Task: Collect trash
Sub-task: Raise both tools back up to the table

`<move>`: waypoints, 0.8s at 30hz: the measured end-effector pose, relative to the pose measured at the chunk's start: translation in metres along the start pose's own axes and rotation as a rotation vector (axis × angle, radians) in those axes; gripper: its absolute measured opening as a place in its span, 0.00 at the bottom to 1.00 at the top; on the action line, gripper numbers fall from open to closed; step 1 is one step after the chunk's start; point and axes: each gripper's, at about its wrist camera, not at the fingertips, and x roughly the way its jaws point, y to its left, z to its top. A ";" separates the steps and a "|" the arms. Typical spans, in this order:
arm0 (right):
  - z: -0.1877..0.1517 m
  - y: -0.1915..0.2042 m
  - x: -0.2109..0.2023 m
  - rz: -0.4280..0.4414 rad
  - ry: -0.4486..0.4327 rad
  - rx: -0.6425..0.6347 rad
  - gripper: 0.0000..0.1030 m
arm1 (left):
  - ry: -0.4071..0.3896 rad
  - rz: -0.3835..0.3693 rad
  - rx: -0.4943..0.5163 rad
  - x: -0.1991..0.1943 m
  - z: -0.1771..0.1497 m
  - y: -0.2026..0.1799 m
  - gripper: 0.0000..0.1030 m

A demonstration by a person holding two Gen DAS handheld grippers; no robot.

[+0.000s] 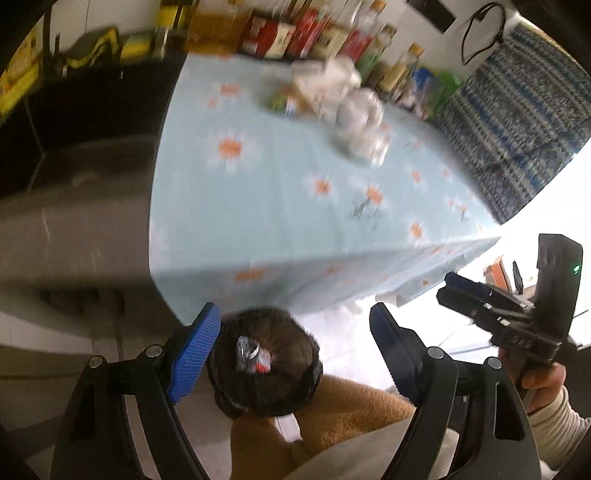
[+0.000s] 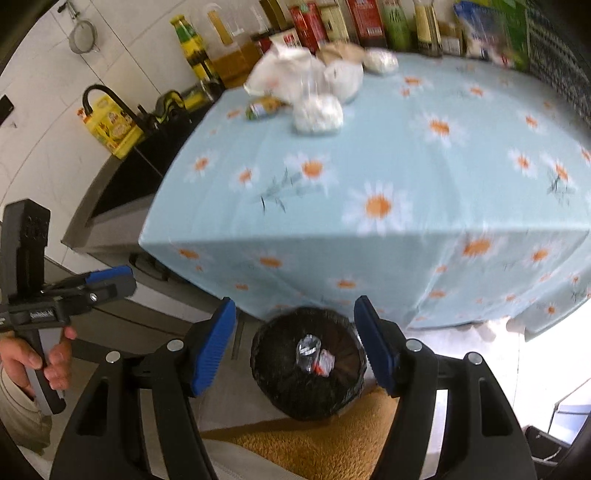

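My near half of the tablecloth lies bare, open for a gripper to pass. Farther in, crumpled plastic bags and a small tipped jar sit bunched together. A row of bottles and cartons walls off the far edge. Below the table's front edge, the black-lined bin stands on the floor, its mouth open from above, some trash lying inside.
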 end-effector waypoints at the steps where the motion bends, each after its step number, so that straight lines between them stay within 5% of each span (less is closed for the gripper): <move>1: 0.006 0.001 -0.002 -0.001 -0.009 -0.007 0.67 | -0.019 -0.002 0.008 -0.005 0.008 -0.003 0.78; 12: 0.076 -0.012 0.013 0.033 -0.053 -0.093 0.68 | -0.133 0.052 0.012 -0.020 0.074 -0.028 0.78; 24: 0.141 -0.034 0.058 0.115 0.005 -0.154 0.70 | -0.141 0.119 -0.056 -0.004 0.118 -0.042 0.78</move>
